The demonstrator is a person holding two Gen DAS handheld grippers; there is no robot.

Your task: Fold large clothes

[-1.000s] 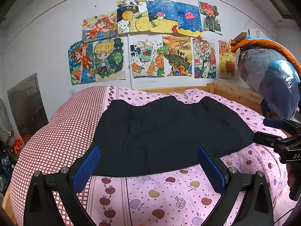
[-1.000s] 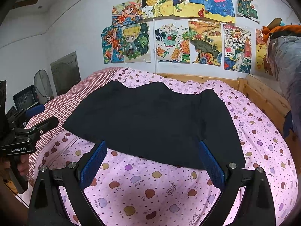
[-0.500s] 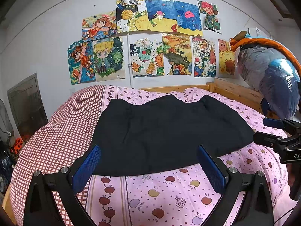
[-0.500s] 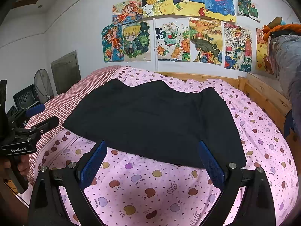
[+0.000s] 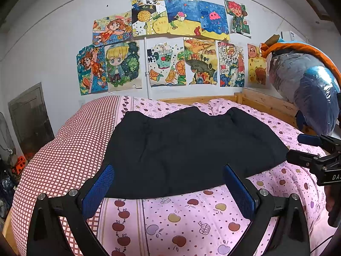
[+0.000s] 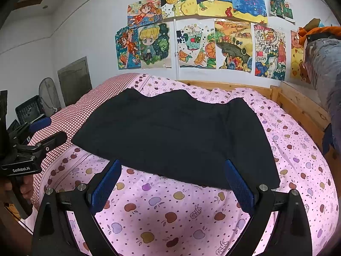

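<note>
A large black garment (image 5: 191, 149) lies spread flat on the pink apple-print bedcover (image 5: 181, 217); it also shows in the right wrist view (image 6: 174, 136). My left gripper (image 5: 168, 189) is open and empty, held just in front of the garment's near hem, left of centre. My right gripper (image 6: 173, 183) is open and empty, in front of the hem near the garment's right corner. Each gripper shows at the edge of the other's view: the right one (image 5: 315, 162) and the left one (image 6: 27, 149).
A red checked cover (image 5: 59, 149) lies on the bed's left side. A wooden bed frame (image 5: 266, 102) runs along the back and right. A bagged bundle (image 5: 307, 91) hangs at the right. Drawings (image 5: 166, 44) cover the wall. A fan and crate (image 6: 38, 106) stand at the left.
Both grippers have stayed open and almost still. The view has shifted only slightly. The garment has not moved.
</note>
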